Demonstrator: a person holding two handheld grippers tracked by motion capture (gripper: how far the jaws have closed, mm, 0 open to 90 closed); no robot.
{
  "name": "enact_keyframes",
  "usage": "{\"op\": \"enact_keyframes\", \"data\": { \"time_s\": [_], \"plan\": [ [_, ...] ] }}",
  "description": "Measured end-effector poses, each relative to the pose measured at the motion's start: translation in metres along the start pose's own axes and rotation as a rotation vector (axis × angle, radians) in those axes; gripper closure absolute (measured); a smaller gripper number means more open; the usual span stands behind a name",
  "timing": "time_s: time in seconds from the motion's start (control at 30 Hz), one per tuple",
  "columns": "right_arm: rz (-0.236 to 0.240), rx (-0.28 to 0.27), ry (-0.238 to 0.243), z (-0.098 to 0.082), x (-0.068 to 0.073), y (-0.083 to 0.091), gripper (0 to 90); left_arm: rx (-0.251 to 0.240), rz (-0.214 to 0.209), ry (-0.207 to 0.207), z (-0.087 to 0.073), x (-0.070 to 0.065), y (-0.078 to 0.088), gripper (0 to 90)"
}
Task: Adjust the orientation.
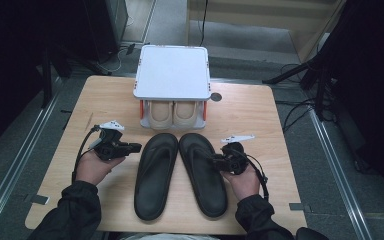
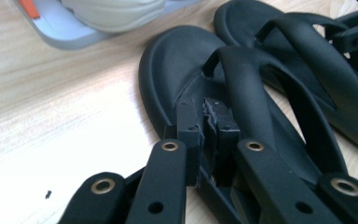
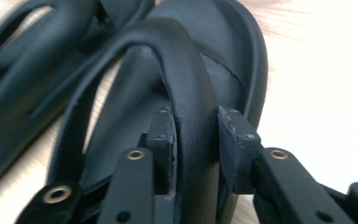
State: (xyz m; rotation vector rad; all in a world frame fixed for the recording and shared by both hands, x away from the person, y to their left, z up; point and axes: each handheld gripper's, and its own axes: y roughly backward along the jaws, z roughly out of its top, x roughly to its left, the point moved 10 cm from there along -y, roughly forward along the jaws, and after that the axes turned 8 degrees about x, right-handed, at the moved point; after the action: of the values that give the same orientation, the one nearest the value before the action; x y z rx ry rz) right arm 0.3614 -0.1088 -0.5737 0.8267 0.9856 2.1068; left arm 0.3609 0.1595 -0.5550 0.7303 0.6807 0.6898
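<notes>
two dark sleeves enter at the bottom of the high view, each hand holding a set of tongs. between them, a pair of black flip-flops lies side by side on the wooden surface (image 1: 260, 115), toes pointing away, just in front of a small white shoe rack (image 1: 172, 72). a beige pair (image 1: 172, 114) already sits on the rack's lower shelf. the left tongs (image 1: 136, 147) reach the outer edge of the left flip-flop (image 1: 155, 175); the right tongs (image 1: 213, 160) are at the strap of the right flip-flop (image 1: 202, 172).

left gripper view: the left tongs (image 2: 208, 122) are pressed almost together at the rim of the left flip-flop (image 2: 177, 70); whether they pinch the rim itself is hard to tell. the right flip-flop (image 2: 307, 51) lies just beside it.

right gripper view: the right tongs (image 3: 193, 133) straddle the strap of the right flip-flop (image 3: 186, 79), spread a little wider than it, with a gap showing on one side, so not clamped.

judging from this, both flip-flops rest flat on the surface, not yet lifted. securing them and moving them, likely to the rack, remains.
</notes>
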Motion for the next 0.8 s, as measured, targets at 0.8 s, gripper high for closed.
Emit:
{"op": "enact_keyframes", "data": {
  "time_s": [0.8],
  "plan": [
    [-0.021, -0.036, 0.061, 0.006, -0.011, 0.010, 90.0, 0.144, 0.003, 0.001, -0.028, 0.003, -0.026, 90.0]
  ]
}}
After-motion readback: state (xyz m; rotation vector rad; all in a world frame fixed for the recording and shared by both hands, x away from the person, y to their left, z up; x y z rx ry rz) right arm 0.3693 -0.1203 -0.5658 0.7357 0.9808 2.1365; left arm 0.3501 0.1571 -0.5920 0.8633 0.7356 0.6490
